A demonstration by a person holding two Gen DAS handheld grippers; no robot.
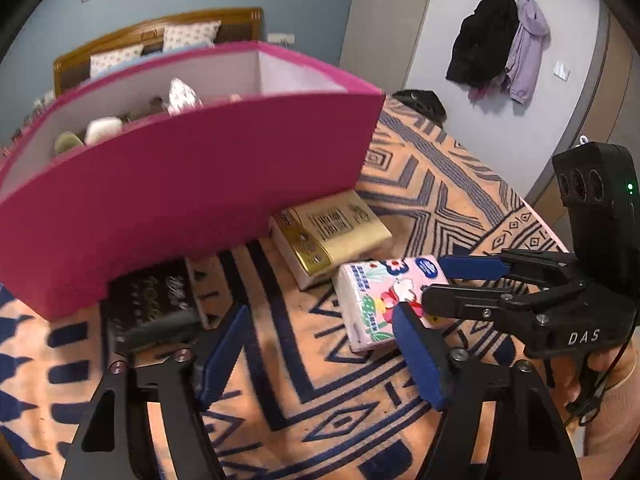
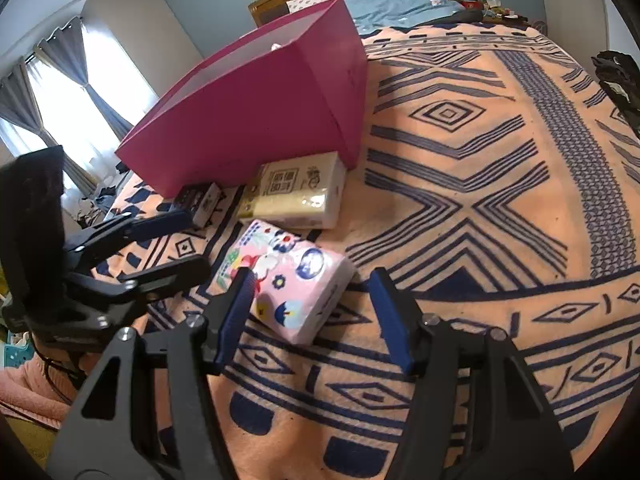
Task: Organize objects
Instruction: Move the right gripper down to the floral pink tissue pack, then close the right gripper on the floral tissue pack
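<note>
A pink flowered tissue pack (image 2: pixel 292 284) lies on the patterned blanket (image 2: pixel 460 208). My right gripper (image 2: pixel 312 312) is open over its near end; the left pad overlaps the pack and a gap shows at the right pad. The left wrist view shows the same pack (image 1: pixel 380 300) at the right gripper's (image 1: pixel 434 282) tips. My left gripper (image 1: pixel 320 356) is open over bare blanket (image 1: pixel 304 400), with a dark tissue pack (image 1: pixel 152 300) just outside its left finger. A yellow tissue pack (image 1: pixel 332 236) leans against the magenta box (image 1: pixel 180 184), which holds several soft items.
The magenta box (image 2: pixel 260 112) stands on the blanket with the yellow pack (image 2: pixel 296 196) and dark pack (image 2: pixel 200 200) at its foot. The left gripper (image 2: pixel 180 244) reaches in from the left. Beyond are a wooden headboard (image 1: pixel 160 28), hung coats (image 1: pixel 504 44) and a dark garment (image 2: pixel 620 80).
</note>
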